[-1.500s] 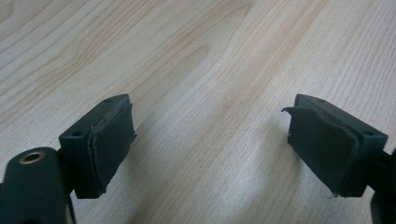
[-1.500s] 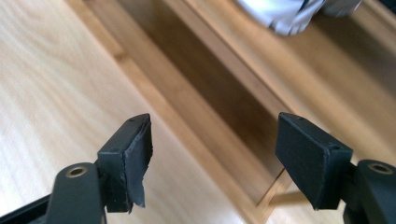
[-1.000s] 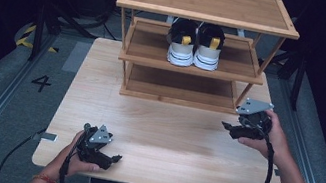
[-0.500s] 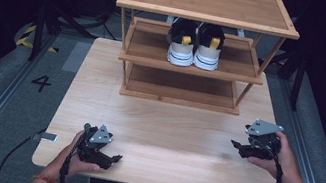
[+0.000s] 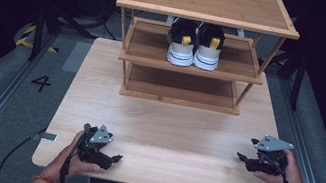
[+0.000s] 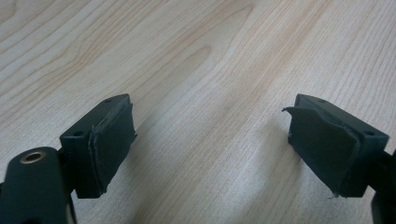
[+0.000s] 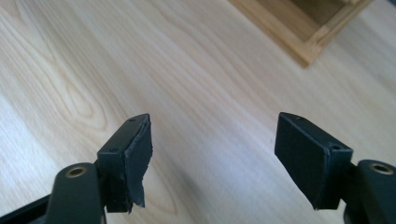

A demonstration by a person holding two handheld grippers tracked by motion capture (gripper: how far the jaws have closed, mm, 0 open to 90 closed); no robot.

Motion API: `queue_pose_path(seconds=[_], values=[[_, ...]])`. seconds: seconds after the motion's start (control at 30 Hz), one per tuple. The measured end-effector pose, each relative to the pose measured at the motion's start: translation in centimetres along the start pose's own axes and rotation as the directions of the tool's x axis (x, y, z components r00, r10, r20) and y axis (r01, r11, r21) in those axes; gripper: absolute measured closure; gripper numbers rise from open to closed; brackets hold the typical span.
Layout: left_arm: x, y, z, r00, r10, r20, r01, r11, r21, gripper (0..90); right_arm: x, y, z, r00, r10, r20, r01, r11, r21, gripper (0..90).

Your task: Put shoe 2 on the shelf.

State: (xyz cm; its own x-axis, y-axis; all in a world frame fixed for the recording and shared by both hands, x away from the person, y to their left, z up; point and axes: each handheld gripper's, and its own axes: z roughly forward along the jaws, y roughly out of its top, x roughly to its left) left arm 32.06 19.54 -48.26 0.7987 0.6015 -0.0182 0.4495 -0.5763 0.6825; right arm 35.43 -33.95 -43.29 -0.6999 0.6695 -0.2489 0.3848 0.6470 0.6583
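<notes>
Left hand-held gripper (image 5: 111, 156) low at the desk's (image 5: 169, 128) near edge, well short of the rack (image 5: 191, 66), jaws spread, empty. Right hand-held gripper (image 5: 243, 159) by the right edge, likewise gaping, nothing held. Bare wood between both. Shoes (image 5: 194, 46) on the rack's middle shelf.
</notes>
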Motion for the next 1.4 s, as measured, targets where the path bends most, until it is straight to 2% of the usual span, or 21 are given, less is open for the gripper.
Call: queue_pose_path(seconds=[0.1,0.13,0.17,0.27,0.47,0.5,0.53,0.57,0.6,0.63,0.67,0.7,0.73,1.4], values=[[0.0,0.0,0.0,1.0000,0.000,0.000,0.000,1.0000,0.000,14.8,-0.1,-1.7,0.0,0.9987,0.050,-0.013,-0.050,0.999,-0.014,28.1],[0.0,0.0,0.0,1.0000,0.000,0.000,0.000,1.0000,0.000,14.8,-0.1,-1.7,0.0,0.9987,0.050,-0.013,-0.050,0.999,-0.014,28.1],[0.0,0.0,0.0,1.0000,-0.001,-0.001,0.001,1.0000,0.000,14.8,-0.2,-2.6,0.0,0.9977,0.068,-0.009,-0.068,0.998,-0.016,28.2],[0.0,0.0,0.0,1.0000,-0.002,-0.001,0.002,1.0000,0.000,14.8,-0.2,-3.8,0.0,0.9957,0.092,-0.011,-0.092,0.996,-0.015,28.0],[0.0,0.0,0.0,1.0000,-0.002,-0.001,0.002,1.0000,0.000,14.8,-0.6,-6.4,-0.3,0.9843,0.174,-0.026,-0.175,0.983,-0.055,26.3],[0.0,0.0,0.0,1.0000,-0.002,-0.001,0.002,1.0000,0.000,14.9,-0.6,-6.4,-0.3,0.9843,0.174,-0.026,-0.175,0.983,-0.055,26.3],[0.0,0.0,0.0,1.0000,-0.001,-0.001,0.001,1.0000,0.000,14.8,-0.7,-7.1,-0.2,0.9787,0.204,-0.021,-0.205,0.977,-0.061,23.7],[0.0,0.0,0.0,1.0000,-0.001,-0.001,0.001,1.0000,0.000,14.8,-0.7,-7.1,-0.2,0.9787,0.204,-0.021,-0.205,0.977,-0.061,23.7],[0.0,0.0,0.0,1.0000,-0.002,-0.001,0.002,1.0000,0.000,14.9,-0.8,-7.8,0.0,0.9715,0.235,-0.029,-0.237,0.970,-0.047,22.9],[0.0,0.0,0.0,1.0000,-0.002,-0.002,0.002,1.0000,0.000,14.9,-0.8,-8.1,0.1,0.9665,0.253,-0.042,-0.255,0.965,-0.065,22.8],[0.0,0.0,0.0,1.0000,-0.002,-0.002,0.002,1.0000,0.000,14.9,-0.8,-8.1,0.1,0.9665,0.253,-0.042,-0.255,0.965,-0.065,22.8],[0.0,0.0,0.0,1.0000,-0.002,-0.002,0.002,1.0000,0.000,14.9,-0.9,-8.4,0.1,0.9587,0.278,-0.059,-0.282,0.957,-0.070,22.1],[0.0,0.0,0.0,1.0000,-0.003,-0.002,0.003,1.0000,-0.001,14.9,-1.2,-8.6,0.1,0.9504,0.307,-0.053,-0.309,0.949,-0.058,17.9],[0.0,0.1,0.1,1.0000,-0.002,0.000,0.002,1.0000,0.001,14.6,-1.1,-8.6,0.1,0.9420,0.334,-0.029,-0.335,0.940,-0.055,17.7]])
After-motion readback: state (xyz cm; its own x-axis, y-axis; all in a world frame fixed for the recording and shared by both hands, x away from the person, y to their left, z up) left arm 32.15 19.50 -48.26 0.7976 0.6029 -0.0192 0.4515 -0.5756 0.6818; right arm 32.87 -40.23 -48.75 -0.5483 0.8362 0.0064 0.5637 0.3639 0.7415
